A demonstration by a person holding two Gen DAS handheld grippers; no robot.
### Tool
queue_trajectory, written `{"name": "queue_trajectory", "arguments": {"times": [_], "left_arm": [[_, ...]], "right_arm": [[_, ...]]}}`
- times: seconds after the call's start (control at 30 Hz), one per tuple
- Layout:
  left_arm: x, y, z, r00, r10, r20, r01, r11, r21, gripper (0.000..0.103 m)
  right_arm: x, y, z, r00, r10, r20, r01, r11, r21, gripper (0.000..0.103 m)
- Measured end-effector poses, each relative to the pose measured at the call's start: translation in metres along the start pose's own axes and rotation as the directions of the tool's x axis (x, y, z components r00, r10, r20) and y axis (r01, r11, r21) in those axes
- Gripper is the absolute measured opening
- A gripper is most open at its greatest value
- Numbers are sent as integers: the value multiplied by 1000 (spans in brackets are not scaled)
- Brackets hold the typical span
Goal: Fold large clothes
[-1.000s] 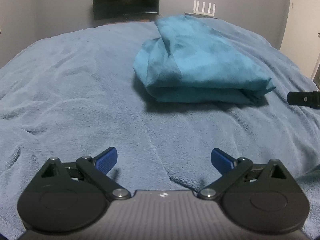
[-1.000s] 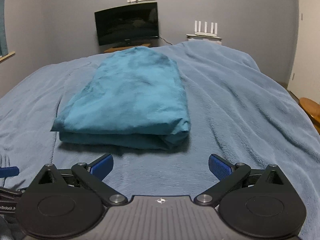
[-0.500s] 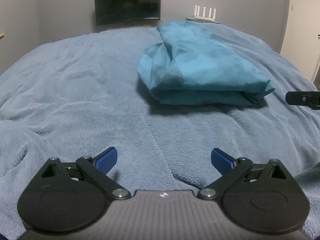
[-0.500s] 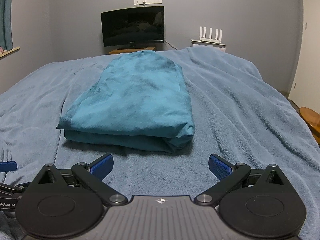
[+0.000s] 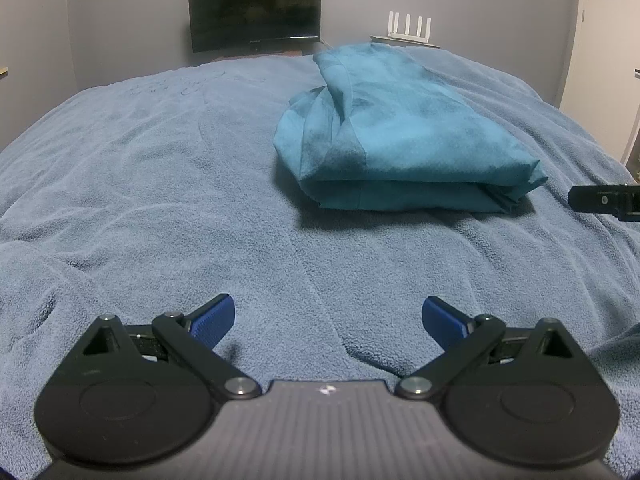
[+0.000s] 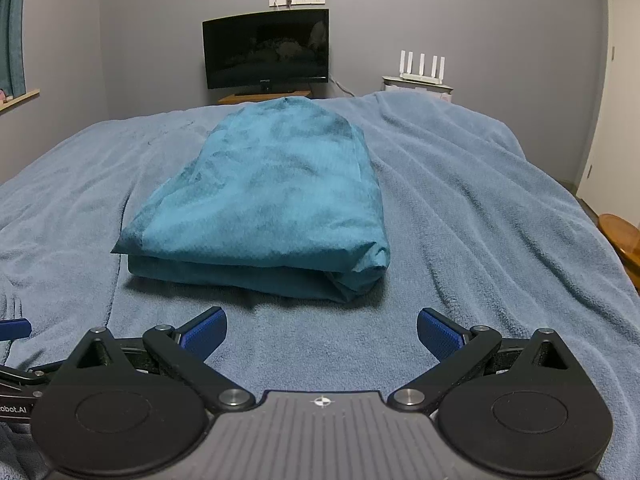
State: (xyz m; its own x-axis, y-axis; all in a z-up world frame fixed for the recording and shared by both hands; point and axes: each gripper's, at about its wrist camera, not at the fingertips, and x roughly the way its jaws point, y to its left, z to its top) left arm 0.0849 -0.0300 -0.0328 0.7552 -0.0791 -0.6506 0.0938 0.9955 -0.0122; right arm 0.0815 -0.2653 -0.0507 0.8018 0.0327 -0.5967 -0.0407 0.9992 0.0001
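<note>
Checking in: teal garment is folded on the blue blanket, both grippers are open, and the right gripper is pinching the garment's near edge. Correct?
Not quite. The right gripper is not pinching anything: the right wrist view shows it open, short of the folded teal garment, with bare blue blanket between. The rest holds: the left gripper is open too.

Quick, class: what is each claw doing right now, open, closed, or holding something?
Left claw: open, holding nothing, above the blue blanket.
Right claw: open, holding nothing, short of the folded teal garment.
</note>
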Motion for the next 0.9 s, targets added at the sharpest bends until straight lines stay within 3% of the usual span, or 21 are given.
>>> {"name": "queue_trajectory", "arguments": {"times": [0.9], "left_arm": [[1,0,-3,1000,-8,-6,8,1000,5,100]], "right_arm": [[3,-2,-1,1000,0,-17,1,1000,3,103]]}}
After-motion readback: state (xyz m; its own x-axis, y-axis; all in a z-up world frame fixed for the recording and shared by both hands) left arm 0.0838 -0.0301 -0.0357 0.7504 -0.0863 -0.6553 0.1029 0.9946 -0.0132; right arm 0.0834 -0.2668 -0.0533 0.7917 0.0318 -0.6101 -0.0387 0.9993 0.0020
